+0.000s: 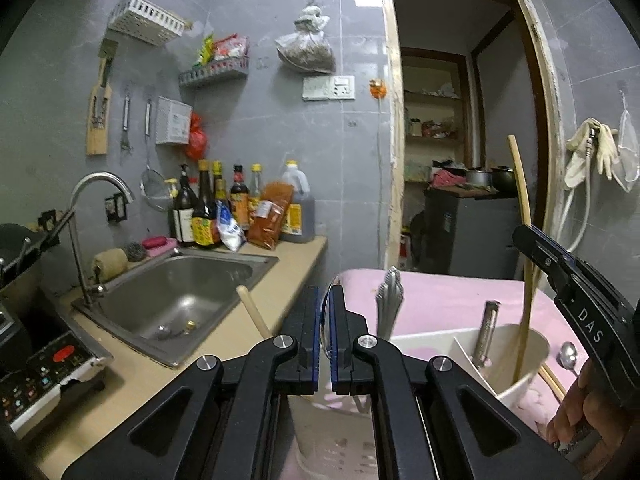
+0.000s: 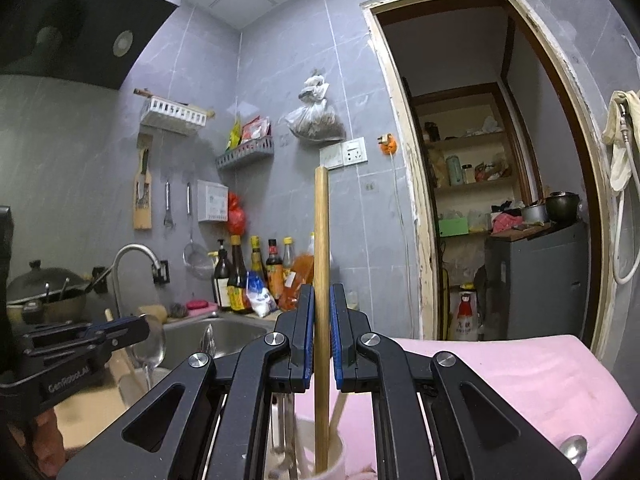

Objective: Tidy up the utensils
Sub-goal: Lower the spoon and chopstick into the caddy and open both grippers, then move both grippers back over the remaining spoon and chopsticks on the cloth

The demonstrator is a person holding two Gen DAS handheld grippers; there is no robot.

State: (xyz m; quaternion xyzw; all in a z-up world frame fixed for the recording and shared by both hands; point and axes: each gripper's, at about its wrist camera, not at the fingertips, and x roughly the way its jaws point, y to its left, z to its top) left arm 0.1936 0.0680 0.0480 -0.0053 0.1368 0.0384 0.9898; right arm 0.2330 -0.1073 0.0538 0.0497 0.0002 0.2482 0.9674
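Observation:
My left gripper [image 1: 326, 292] is shut on a metal spoon [image 2: 154, 344], which shows edge-on between the blue pads in the left wrist view. My right gripper [image 2: 322, 292] is shut on a long wooden chopstick [image 2: 321, 240] held upright. The chopstick's lower end stands inside a white utensil holder [image 1: 520, 344]. A metal handle [image 1: 490, 328] also stands in the holder, and several forks [image 1: 390, 304] stand just left of it. In the right wrist view the left gripper [image 2: 144, 326] is at the far left with the spoon's bowl beyond its tips.
A pink cloth [image 1: 440, 300] covers the surface under the holder, with a loose spoon [image 1: 568, 354] and chopsticks [image 1: 554, 384] on it. A steel sink [image 1: 180, 292], sauce bottles [image 1: 240, 208] and an induction cooker [image 1: 48, 368] lie left. An open doorway [image 1: 460, 140] is behind.

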